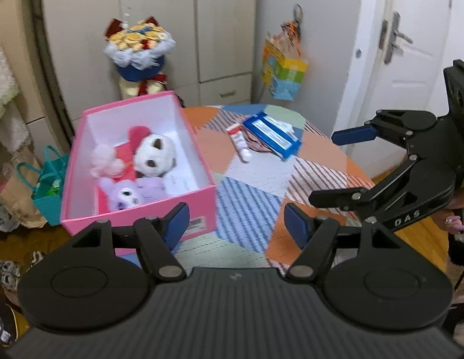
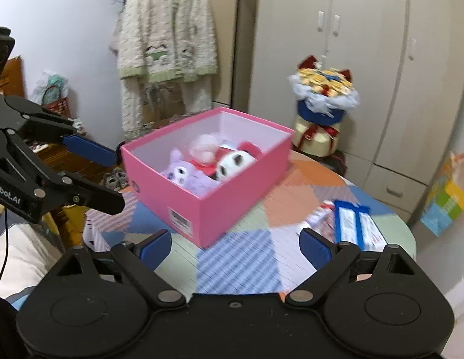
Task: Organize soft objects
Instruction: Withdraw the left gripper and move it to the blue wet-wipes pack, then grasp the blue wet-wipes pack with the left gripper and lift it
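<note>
Left wrist view: my left gripper [image 1: 236, 224] and right gripper [image 1: 321, 169], fingers apart and empty, near pink box [image 1: 184, 206] holding plush toys [image 1: 148, 155].

A round table [image 1: 249, 185] is covered with a patchwork cloth [image 2: 232, 257] of orange, blue, green and striped patches. A pink box [image 1: 142, 206] is set on the cloth at one side. Well apart from the box, a small white tube [image 1: 240, 145] with a red end is laid just beside a flat blue packet [image 1: 272, 135].
</note>
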